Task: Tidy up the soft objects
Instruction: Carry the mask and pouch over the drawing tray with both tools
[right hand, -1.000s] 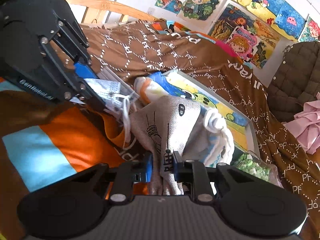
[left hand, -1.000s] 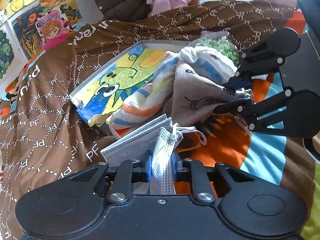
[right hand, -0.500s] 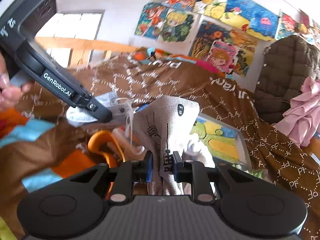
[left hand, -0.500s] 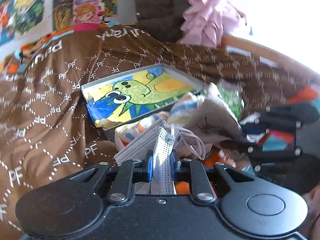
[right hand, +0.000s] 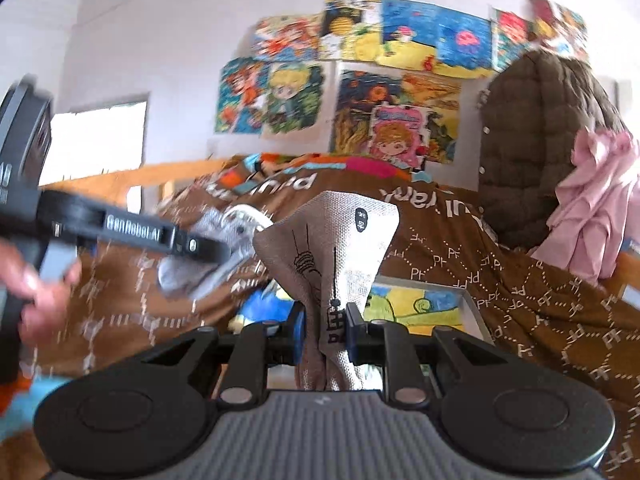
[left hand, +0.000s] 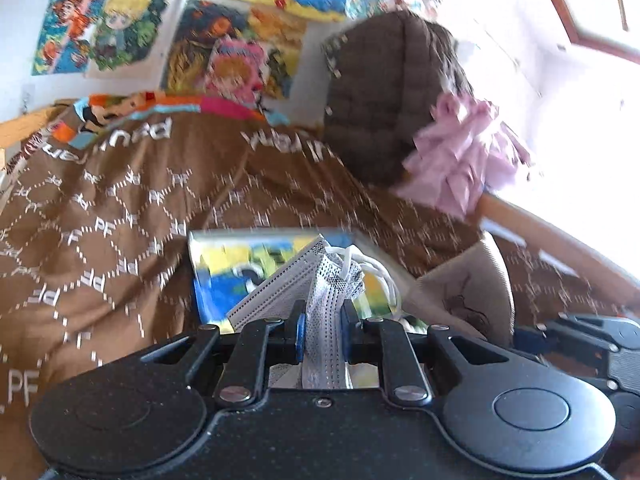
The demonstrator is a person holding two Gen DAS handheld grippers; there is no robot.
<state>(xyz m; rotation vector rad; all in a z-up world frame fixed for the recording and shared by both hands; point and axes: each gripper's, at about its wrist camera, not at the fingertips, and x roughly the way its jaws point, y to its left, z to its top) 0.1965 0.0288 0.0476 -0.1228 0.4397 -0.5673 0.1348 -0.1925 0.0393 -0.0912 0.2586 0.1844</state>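
Two grippers each carry a piece of soft stuff above a bed covered by a brown blanket [left hand: 120,220] printed with white "PF" lettering. The left gripper [left hand: 323,330] has its jaws clamped on a grey-white face mask [left hand: 320,300], pleated and dotted, which stands up between the blue pads [left hand: 299,334] with its white ear loops [left hand: 372,268] trailing to the right. The mask hangs in front of a shallow box [left hand: 248,264] whose inside shows a yellow, blue and green cartoon picture; the box lies on the blanket.

The right gripper [right hand: 323,330] has its jaws clamped on a beige printed cloth [right hand: 336,248], a woven piece with black tower drawings and a small dark oval label, which fans upward from the pinch. In the left wrist view this cloth [left hand: 464,292] appears just right of the mask. In the right wrist view the left gripper [right hand: 200,246] enters from the left, blurred, with the mask [right hand: 208,256] at its tip beside the cloth, and the person's hand [right hand: 36,296] grips its handle.

Behind the bed, colourful cartoon pictures [right hand: 360,80] cover the wall, and a dark quilted jacket [right hand: 536,148] hangs beside a pink garment [right hand: 592,208].
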